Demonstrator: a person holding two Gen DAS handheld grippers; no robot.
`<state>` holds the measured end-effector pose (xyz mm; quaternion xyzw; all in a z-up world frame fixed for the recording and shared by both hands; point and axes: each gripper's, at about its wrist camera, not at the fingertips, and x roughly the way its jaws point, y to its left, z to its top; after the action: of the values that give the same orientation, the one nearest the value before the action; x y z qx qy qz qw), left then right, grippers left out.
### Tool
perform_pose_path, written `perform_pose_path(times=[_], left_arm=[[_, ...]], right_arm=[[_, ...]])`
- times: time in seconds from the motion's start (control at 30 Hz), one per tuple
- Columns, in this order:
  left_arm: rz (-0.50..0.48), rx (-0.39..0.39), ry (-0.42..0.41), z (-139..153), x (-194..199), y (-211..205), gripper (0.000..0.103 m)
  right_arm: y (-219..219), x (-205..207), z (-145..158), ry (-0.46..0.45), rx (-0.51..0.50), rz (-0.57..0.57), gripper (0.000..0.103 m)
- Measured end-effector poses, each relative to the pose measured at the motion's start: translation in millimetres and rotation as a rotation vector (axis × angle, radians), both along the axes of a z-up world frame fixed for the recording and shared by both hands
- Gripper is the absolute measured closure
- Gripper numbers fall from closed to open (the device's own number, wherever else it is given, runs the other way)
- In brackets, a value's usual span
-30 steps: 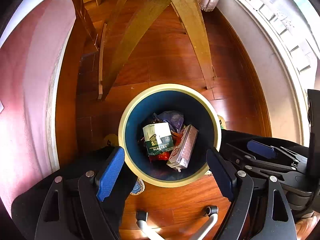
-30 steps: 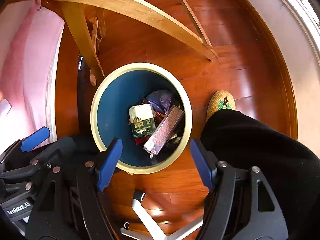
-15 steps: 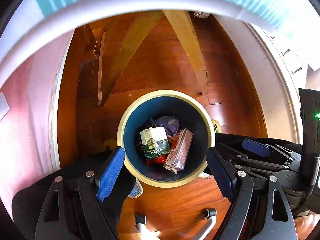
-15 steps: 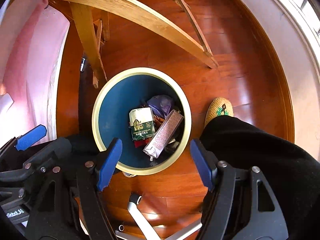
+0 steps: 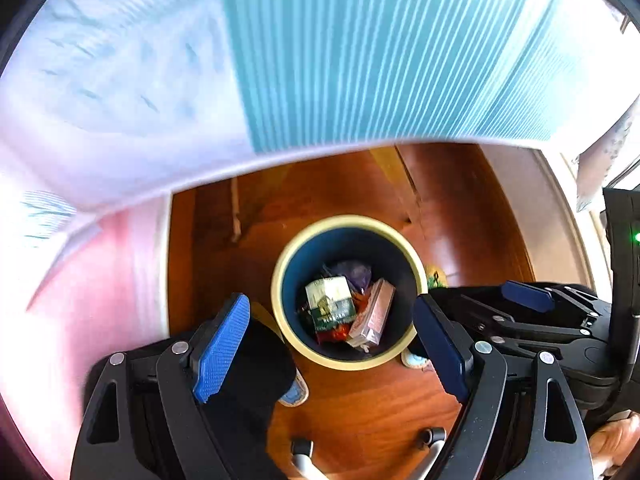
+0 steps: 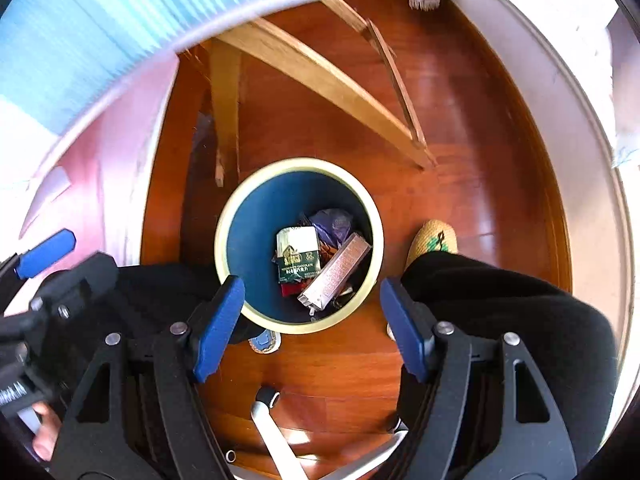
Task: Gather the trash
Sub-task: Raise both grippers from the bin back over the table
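A round bin (image 5: 416, 272) (image 6: 224, 240) with a cream rim and dark blue inside stands on the wooden floor below both grippers. In it lie a green-and-white chocolate packet (image 5: 330, 300) (image 6: 298, 254), a silver-pink carton (image 5: 372, 314) (image 6: 336, 272) and a purple wrapper (image 5: 354, 272) (image 6: 334, 220). My left gripper (image 5: 330, 352) hangs open high above the bin with nothing between its blue pads. My right gripper (image 6: 312, 324) is also open and empty, and shows beside the left one (image 5: 528, 296).
A table edge with a blue-striped cloth (image 5: 380, 52) (image 6: 80, 28) fills the top of both views. Wooden table legs (image 6: 320, 76) cross behind the bin. A person's dark trouser legs (image 6: 500, 300) and slippers (image 6: 434, 240) flank it. A chair base (image 6: 276, 436) is below.
Both grippers have risen away from the bin, which looks smaller now. The striped table edge has come into the top of both views. Jaws stayed open; the trash has not moved.
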<state>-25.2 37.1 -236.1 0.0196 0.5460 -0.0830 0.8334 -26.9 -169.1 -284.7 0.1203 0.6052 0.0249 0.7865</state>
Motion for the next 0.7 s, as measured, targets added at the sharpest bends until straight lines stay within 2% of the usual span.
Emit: perform_pose_path(times=[0.17,0.4,0.7], left_arm=[[0.033,0.062,-0.127,50,-19,11,0.018],[0.049,0.056,-0.251,120,-41,19,0.018],[0.037,0.051,-0.326,203,-35,7,0.018]], right_arm=[[-3,-16,44,-0.084,-0.011,0.016,0.035],[-10,-30,113,-0.221,-0.019,0.021,0.035],[-14,-29,209,-0.368,-0.010,0.036,0.035]])
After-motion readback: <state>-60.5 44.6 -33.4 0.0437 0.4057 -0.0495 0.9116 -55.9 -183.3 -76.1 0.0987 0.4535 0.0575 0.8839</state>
